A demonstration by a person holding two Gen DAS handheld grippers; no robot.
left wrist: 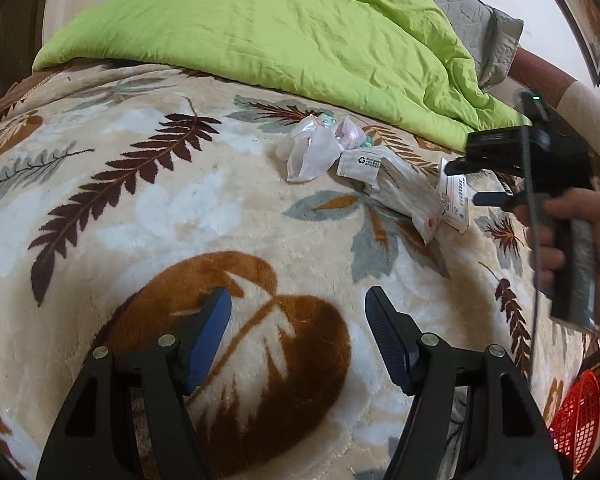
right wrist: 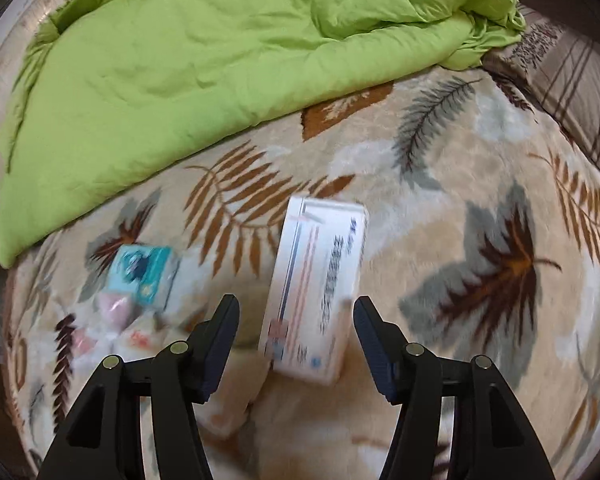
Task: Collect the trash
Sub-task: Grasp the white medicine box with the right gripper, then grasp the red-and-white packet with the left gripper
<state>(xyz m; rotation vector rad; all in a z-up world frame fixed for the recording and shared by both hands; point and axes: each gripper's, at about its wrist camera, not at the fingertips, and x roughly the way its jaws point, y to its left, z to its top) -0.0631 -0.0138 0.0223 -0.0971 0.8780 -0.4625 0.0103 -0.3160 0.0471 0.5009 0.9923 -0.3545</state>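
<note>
The left gripper (left wrist: 298,304) stands wide apart at the lower centre over bare leaf-patterned plush blanket (left wrist: 100,208), touching nothing. The right gripper (right wrist: 296,312) gapes too, straddling a white printed cardboard box (right wrist: 316,284) without contact. Only the left view shows the crumpled clear plastic bags (left wrist: 312,152), the red mesh basket (left wrist: 580,416) at lower right, and the lime-green quilt (left wrist: 268,28) bounding the top edge.
</note>
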